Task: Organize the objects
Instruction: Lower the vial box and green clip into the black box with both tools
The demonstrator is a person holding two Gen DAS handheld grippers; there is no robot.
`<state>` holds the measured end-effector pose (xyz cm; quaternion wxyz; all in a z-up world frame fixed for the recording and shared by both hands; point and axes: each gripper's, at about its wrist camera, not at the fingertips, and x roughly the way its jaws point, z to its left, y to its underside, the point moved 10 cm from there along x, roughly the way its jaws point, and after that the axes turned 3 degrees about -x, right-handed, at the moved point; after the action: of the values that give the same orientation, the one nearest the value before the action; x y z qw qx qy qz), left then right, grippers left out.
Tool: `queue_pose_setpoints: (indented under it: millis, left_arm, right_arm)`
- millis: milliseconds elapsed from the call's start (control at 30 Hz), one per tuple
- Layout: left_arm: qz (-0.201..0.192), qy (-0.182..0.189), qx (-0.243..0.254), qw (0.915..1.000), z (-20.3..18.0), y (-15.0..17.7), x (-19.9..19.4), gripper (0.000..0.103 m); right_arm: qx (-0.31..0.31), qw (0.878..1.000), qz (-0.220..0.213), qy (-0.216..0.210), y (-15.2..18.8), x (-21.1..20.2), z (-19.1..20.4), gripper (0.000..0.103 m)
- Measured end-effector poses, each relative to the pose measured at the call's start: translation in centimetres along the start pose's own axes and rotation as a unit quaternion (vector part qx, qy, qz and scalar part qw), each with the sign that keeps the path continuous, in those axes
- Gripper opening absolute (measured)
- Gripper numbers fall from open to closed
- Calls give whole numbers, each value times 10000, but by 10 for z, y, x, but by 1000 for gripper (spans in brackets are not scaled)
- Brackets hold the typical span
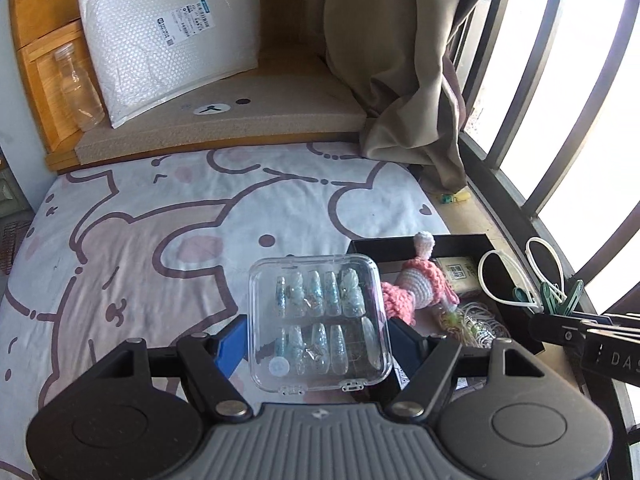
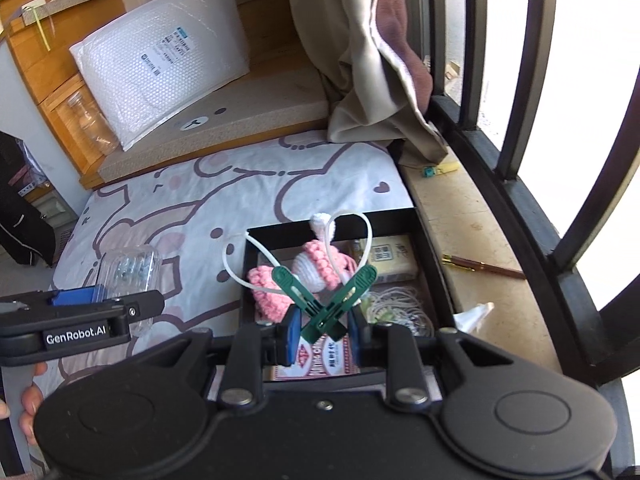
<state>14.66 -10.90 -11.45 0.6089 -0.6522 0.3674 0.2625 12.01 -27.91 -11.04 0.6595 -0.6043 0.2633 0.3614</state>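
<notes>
One cartoon-print bedsheet (image 1: 140,240), barred window (image 1: 540,100), beige curtain (image 1: 400,60)

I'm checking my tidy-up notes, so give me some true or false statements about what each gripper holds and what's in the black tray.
1. The left gripper holds a clear case of press-on nails. True.
2. The right gripper is empty. False: it grips green clips with white loops.
3. The pink crochet doll lies in the black tray. True.
4. The brown pen is inside the tray. False: it lies on the window ledge.
</notes>
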Motion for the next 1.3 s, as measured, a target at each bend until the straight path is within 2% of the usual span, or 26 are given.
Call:
queue_pose_setpoints:
  millis: [300,433,833,867,900,967,1133,1300]
  left_arm:
    - [37,192,114,9997,-26,0,8,74]
    - [8,189,157,9997,-29,-3,11,74]
    - [5,308,186,9994,-27,-9,21,74]
    - [17,313,175,9994,-26,-10,23,74]
    - [29,317,167,9994,-26,-10,25,74]
    - [54,321,165,9993,-25,-9,29,74]
    - [153,373,169,9990,-28,-8,38,74]
    - [242,532,156,9982,-40,-4,42,74]
  right_arm:
    - [116,9999,80,100,3,2,-24,25]
    - [234,9994,245,-38,5,13,-26,25]
    - [216,9965,711,-394,1,70,1,26]
    - [307,9959,743,-406,0,75,1,29]
    - [403,9953,781,-418,0,80,0,45]
    - [529,9951,743,-378,-3,84,-4,59]
    - [792,9937,701,-375,-7,87,-15,57]
    - [909,9930,646,-378,-9,80,-24,40]
